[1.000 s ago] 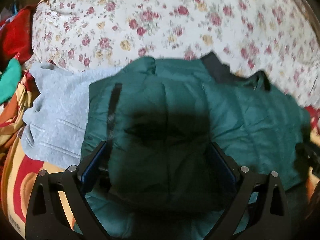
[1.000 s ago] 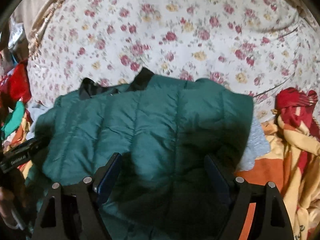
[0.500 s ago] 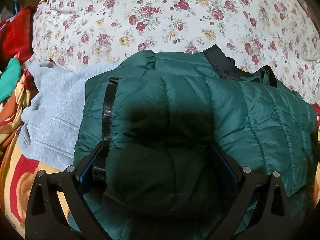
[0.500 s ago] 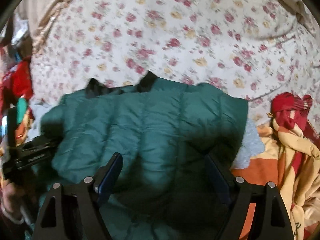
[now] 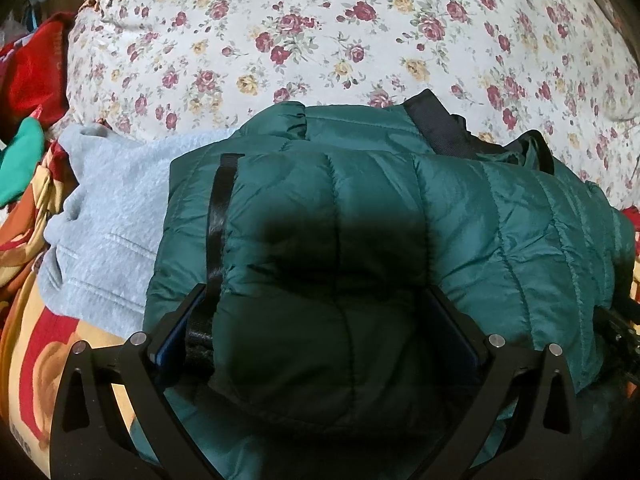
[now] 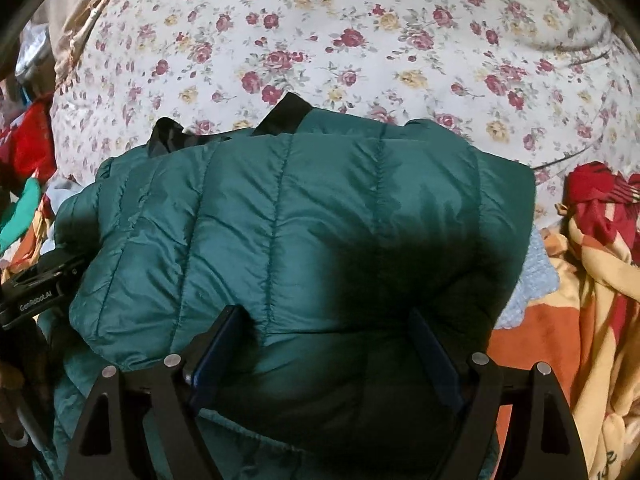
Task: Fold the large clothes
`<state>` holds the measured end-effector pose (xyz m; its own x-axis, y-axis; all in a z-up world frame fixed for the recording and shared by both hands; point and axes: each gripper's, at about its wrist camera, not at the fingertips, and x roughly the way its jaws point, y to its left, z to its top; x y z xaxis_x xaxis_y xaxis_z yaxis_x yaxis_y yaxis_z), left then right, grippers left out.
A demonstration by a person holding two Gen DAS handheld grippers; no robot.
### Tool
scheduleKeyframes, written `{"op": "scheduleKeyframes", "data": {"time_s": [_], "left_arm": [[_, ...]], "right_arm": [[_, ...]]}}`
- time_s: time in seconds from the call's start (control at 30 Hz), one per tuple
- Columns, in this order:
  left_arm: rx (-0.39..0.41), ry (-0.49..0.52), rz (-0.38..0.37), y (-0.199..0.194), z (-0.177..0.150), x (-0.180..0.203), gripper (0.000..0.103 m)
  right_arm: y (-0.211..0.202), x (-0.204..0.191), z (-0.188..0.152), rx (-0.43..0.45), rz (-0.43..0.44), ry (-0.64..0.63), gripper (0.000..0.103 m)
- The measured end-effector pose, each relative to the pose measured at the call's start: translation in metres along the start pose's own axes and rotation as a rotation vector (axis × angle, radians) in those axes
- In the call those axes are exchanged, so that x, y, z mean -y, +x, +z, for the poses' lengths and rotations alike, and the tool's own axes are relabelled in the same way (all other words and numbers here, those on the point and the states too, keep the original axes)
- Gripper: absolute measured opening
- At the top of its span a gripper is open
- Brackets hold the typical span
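A dark green quilted puffer jacket [image 5: 400, 208] lies folded on the bed, its black collar at the far edge. It also fills the right wrist view [image 6: 304, 216]. My left gripper [image 5: 316, 312] is open, its jaws wide apart around the near left edge of the folded jacket, next to a black strap [image 5: 218, 216]. My right gripper [image 6: 326, 328] is open too, jaws spread around the near right edge of the jacket. The fingertips of both sink into the puffy fabric. The left gripper's body shows at the left of the right wrist view [image 6: 36, 284].
A grey fleece garment [image 5: 108, 216] lies under the jacket at the left. A floral sheet [image 5: 340, 32] covers the bed beyond. An orange and yellow patterned blanket [image 6: 580, 320] lies at the right, red and green clothes [image 5: 28, 92] at the far left.
The jacket's folded-over layer has settled flat; blur is gone. Both grippers stay open at the near edge and have shifted only slightly. The left gripper's body appears nearer in the right view.
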<state>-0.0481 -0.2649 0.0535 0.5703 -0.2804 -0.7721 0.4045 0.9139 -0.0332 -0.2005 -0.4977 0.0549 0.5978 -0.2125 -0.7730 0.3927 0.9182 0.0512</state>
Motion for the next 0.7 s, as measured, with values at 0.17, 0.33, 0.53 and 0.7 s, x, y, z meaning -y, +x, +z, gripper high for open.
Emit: {"op": "scheduleKeyframes", "data": {"time_s": [0.17, 0.33, 0.53, 0.7], "left_arm": [[0.009, 0.006, 0.003, -0.016, -0.002, -0.005, 0.102], [0.026, 0.010, 0.013, -0.031, -0.003, -0.009, 0.102], [0.038, 0.023, -0.006, -0.050, -0.009, -0.013, 0.102], [0.026, 0.023, -0.005, -0.062, -0.019, -0.024, 0.102]], "right_arm": [[-0.029, -0.003, -0.005, 0.032, 0.061, 0.023, 0.082], [-0.039, -0.003, -0.015, 0.023, 0.022, 0.016, 0.083], [-0.049, 0.007, -0.026, 0.013, -0.034, 0.029, 0.083], [-0.061, 0.027, -0.037, 0.004, -0.059, 0.070, 0.083]]}}
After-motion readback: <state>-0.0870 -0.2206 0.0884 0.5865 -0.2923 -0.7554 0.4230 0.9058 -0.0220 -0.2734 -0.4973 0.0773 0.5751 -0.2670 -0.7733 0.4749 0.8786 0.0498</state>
